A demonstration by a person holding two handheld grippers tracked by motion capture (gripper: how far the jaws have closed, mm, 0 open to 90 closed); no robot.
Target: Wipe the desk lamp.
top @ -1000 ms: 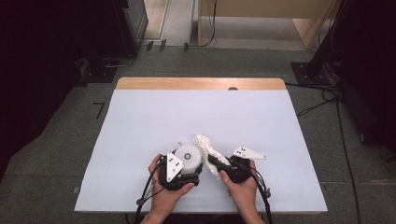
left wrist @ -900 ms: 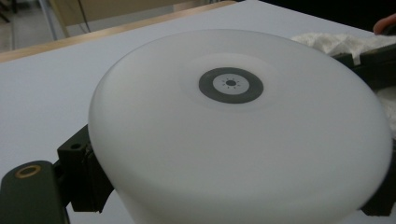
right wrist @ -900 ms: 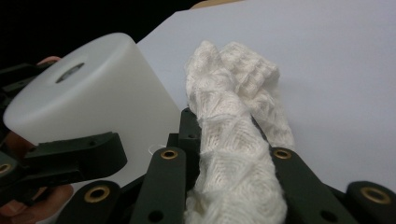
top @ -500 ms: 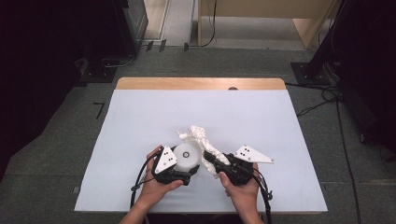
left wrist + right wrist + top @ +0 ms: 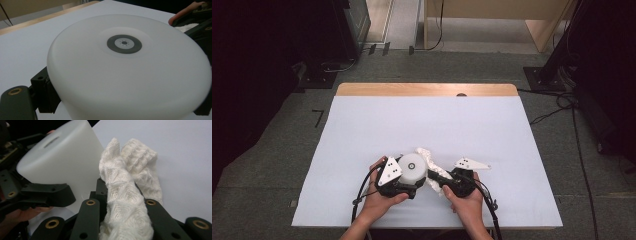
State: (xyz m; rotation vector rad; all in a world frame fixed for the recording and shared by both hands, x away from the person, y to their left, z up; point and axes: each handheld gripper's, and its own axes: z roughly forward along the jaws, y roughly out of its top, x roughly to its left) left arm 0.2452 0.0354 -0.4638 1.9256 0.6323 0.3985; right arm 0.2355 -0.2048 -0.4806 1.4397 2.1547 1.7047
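High view: white container, round w/ a dark ring mark on its upturned face, sat near the desk's 6 o'clock edge, held in the left gripper. White knit cloth lay touching the container at its 3 o'clock side and ran down to the right gripper, at the container's 4 o'clock. Both hands came in from 6 o'clock; cables trailed back toward the person. Desk was covered w/ a pale sheet; bare wood strip at 12 o'clock. Around it: dark equipment at 10–11 o'clock on the floor, a stand base and loose cables at 2–3 o'clock, a wooden furniture piece at 12–1. Nothing else on the sheet btwn the grippers and the far edge.

Left gripper view: container blocked nearly all of the frame; black jaws pressed against its wall at 8 o'clock and 4 o'clock, pinching it. The ring mark had a small dotted centre; no readable text. The other hand's fingertip and gripper sat at 1–2 o'clock.

Right gripper view: jaws closed tight on the cloth, which rose btwn them toward 12 o'clock in a folded bunch w/ a diamond knit. Container stood at 10 o'clock, tilted, a slot in its top, touching the cloth. No labels legible.
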